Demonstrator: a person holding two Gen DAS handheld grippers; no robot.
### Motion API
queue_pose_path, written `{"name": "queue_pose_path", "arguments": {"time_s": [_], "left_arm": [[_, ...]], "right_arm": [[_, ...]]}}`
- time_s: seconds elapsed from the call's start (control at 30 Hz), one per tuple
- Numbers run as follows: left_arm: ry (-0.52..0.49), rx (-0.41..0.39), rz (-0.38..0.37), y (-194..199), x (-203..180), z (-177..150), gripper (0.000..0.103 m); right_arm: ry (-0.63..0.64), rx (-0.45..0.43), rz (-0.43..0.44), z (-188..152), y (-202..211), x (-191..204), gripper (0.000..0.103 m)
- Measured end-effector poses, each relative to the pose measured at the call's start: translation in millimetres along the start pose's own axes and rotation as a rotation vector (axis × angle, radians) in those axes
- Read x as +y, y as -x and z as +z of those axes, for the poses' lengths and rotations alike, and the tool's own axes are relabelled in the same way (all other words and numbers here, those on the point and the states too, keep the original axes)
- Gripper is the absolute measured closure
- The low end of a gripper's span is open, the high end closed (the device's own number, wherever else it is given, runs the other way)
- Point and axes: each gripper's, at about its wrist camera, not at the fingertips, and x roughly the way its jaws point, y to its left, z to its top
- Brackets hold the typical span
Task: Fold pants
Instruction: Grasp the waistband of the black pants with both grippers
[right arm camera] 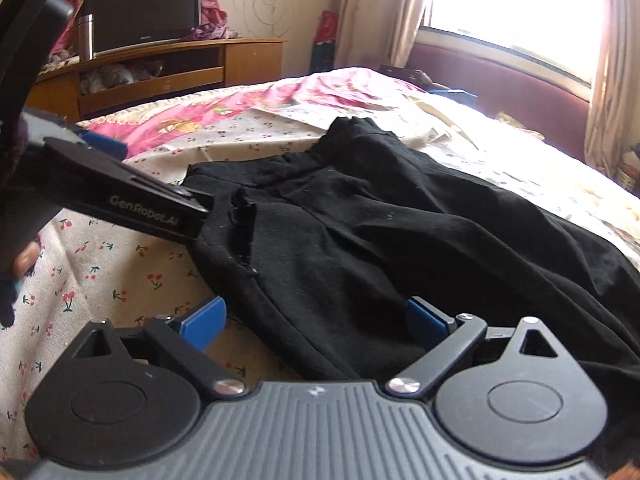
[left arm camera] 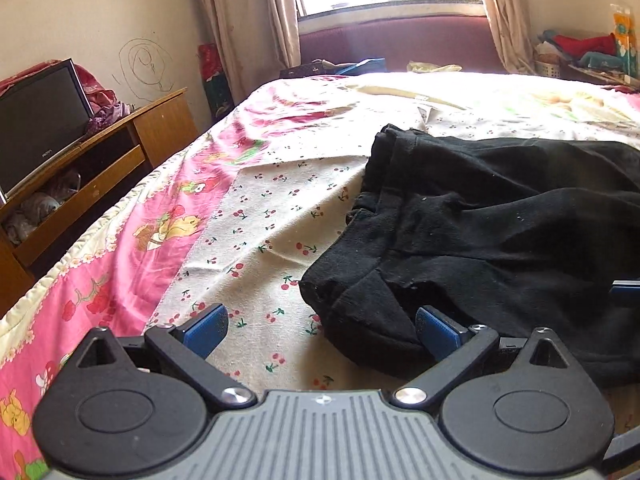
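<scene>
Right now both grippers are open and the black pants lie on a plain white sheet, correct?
Not plain. The left wrist view shows the sheet printed with small cherries. The rest holds: left gripper and right gripper are open, black pants on the sheet.

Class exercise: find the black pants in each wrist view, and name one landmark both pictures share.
Left wrist view: black pants fill the right half, on the bed.
Right wrist view: black pants fill the centre and right.
Shared landmark: the scribble on the wall.
</scene>
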Motion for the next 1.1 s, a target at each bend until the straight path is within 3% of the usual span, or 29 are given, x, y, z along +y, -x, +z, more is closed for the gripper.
{"name": "queue_pose_path", "arguments": {"time_s": [0.1, 0.2, 0.33, 0.43, 0.6, 0.67, 0.73, 0.77, 0.8, 0.87, 1.1], "left_arm": [[-0.003, 0.027, -0.068, -28.0, 10.4, 4.5, 0.0], [-0.045, 0.043, -0.143, -42.0, 12.5, 7.9, 0.015], [-0.089, 0.07, -0.256, -49.2, 15.8, 11.1, 0.031], [-0.111, 0.076, -0.293, -51.3, 19.1, 16.3, 0.04], [-0.145, 0.113, -0.281, -71.5, 16.0, 22.7, 0.036], [-0.157, 0.112, -0.272, -69.8, 12.6, 21.4, 0.039], [-0.147, 0.115, -0.272, -63.7, 15.3, 20.4, 0.048], [-0.127, 0.113, -0.287, -59.5, 20.0, 19.4, 0.05], [-0.1, 0.109, -0.305, -55.1, 26.6, 19.0, 0.053], [-0.054, 0.107, -0.335, -43.0, 39.0, 18.0, 0.059], [-0.03, 0.084, -0.345, 30.9, 66.0, -6.1, 0.061]], "right_arm": [[0.046, 0.029, 0.033, 3.5, -29.0, 14.7, 0.016], [0.036, 0.017, 0.027, 7.7, -41.3, 18.6, 0.024], [0.015, 0.025, 0.046, 14.6, -46.7, 14.9, 0.063], [0.007, 0.033, 0.058, 17.3, -46.6, 16.3, 0.076], [0.065, 0.043, 0.008, 23.7, -57.8, 31.9, 0.072], [0.065, 0.055, -0.007, 25.7, -65.2, 33.5, 0.07], [0.044, 0.072, -0.008, 27.1, -69.3, 31.9, 0.077], [0.03, 0.075, -0.003, 29.2, -67.8, 31.4, 0.089], [0.03, 0.074, 0.0, 31.1, -64.7, 32.3, 0.093], [0.02, 0.066, 0.016, 35.9, -51.1, 35.4, 0.094], [-0.007, 0.058, 0.137, 37.5, 4.4, 54.7, 0.094]]}}
